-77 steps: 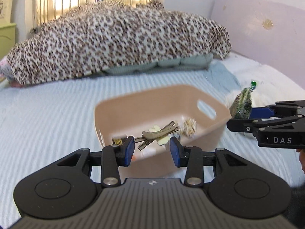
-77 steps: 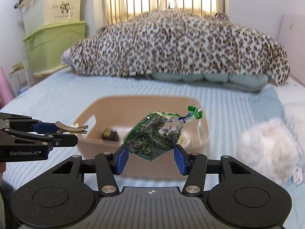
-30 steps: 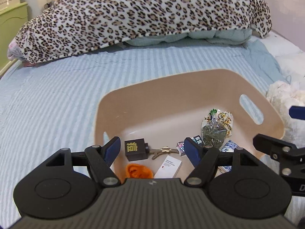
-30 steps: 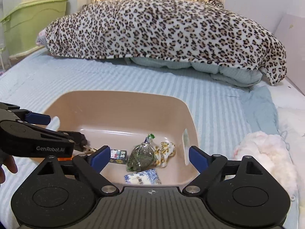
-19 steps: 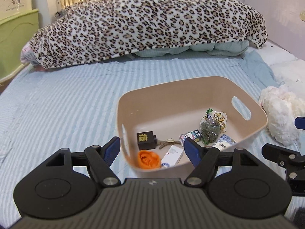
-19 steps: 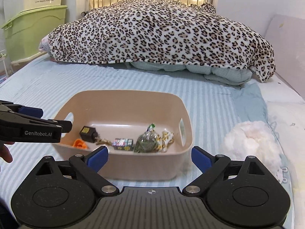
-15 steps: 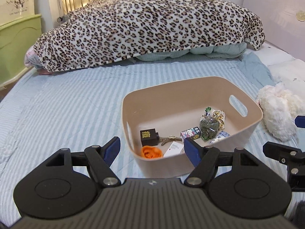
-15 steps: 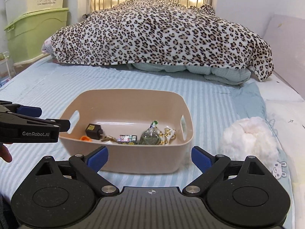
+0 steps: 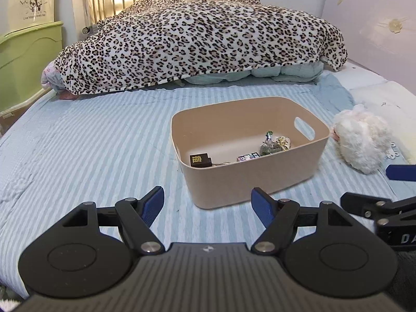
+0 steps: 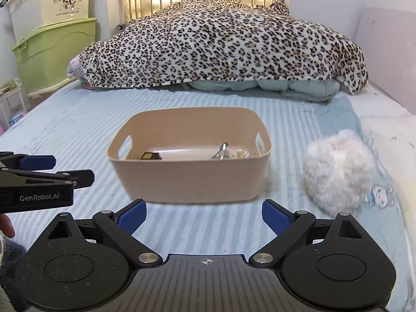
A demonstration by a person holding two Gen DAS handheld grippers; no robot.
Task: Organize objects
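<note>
The left gripper (image 9: 207,202) and the right gripper (image 10: 204,214) are hanging low in their frames, jaws spread wide and gripping nothing. The beige bin (image 9: 249,179) is sitting mid-frame on the striped bedsheet (image 9: 91,150), holding a black box (image 9: 199,160) and a green packet (image 9: 267,147). A white plush toy (image 10: 338,171) is lying just right of it.
</note>
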